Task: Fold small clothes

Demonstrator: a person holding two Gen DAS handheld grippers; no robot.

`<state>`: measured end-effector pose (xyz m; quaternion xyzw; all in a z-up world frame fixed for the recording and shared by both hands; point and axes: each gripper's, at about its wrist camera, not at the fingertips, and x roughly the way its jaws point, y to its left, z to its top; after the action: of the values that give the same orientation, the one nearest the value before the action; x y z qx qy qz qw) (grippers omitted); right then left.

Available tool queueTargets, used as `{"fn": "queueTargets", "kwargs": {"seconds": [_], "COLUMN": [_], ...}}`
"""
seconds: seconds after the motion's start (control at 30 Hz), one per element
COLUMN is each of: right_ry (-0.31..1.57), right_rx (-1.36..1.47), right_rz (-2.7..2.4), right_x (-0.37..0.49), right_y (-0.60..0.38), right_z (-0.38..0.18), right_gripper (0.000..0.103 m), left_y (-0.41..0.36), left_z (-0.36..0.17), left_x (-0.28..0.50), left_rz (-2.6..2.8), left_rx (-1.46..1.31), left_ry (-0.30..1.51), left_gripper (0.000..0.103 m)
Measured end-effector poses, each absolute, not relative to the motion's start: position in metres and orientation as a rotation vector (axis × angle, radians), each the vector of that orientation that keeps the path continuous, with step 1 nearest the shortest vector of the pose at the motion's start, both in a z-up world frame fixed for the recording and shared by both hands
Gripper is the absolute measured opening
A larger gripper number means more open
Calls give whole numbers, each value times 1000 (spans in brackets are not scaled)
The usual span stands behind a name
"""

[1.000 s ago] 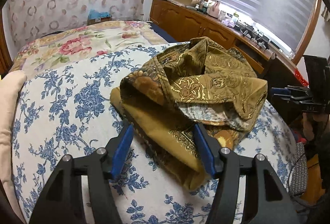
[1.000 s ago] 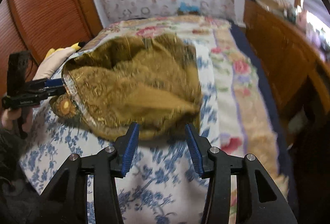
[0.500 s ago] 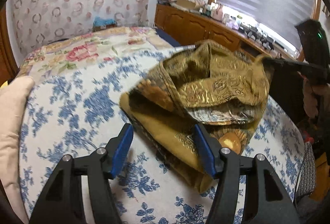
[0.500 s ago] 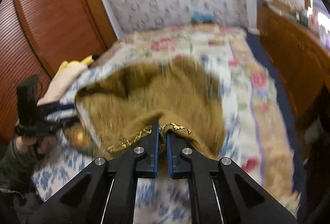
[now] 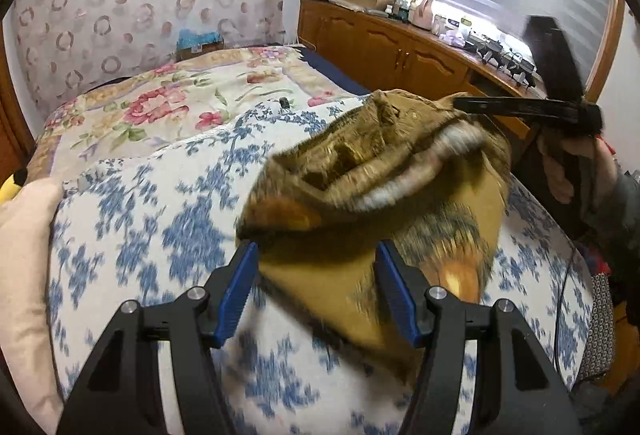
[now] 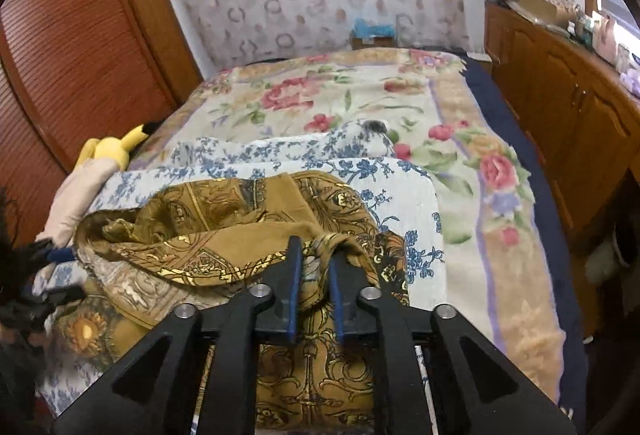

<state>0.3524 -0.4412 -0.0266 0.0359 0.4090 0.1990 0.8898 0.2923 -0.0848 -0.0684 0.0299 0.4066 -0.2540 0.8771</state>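
I am looking along my right hand-held gripper (image 6: 314,277), and its blue-padded fingers (image 6: 294,275) are pinching a bunched edge of the mustard-gold patterned fabric garment (image 6: 224,235), lifting that fold above the rest of the cloth. My left hand-held gripper (image 5: 318,289) is hanging spread wide, its blue pads (image 5: 240,287) sitting either side of the garment's near edge without closing on it. The garment is lying crumpled on the white quilt with blue flower print (image 5: 132,219), which is covering the near part of the bed. Beyond it, a cream blanket with pink roses (image 6: 320,95) is stretching toward the wall, and a yellow plush toy (image 6: 110,149) is resting by the wooden louvred wardrobe (image 6: 76,47).
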Motion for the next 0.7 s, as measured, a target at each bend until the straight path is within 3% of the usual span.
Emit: {"fn": "queueTargets", "kwargs": {"seconds": [0.13,0.4,0.53,0.7], "right_ry": [862,802,822,885], "right_rx": [143,9,-165,-172], "right_rz": [437,409,401,351], "right_x": [352,330,325,353], "right_y": [-456,-461,-438,-434], "right_z": [-17,6,-14,-43], "right_gripper": [42,52,54,54], "left_y": [-93,-81,-77,-65], "left_z": [-68,-78,-80,-78], "left_x": [321,364,362,345], "left_rz": [-499,-372,-368,-405], "left_rx": [77,53,53,7], "left_ry": [842,854,854,861], "left_gripper": [61,61,61,61]}}
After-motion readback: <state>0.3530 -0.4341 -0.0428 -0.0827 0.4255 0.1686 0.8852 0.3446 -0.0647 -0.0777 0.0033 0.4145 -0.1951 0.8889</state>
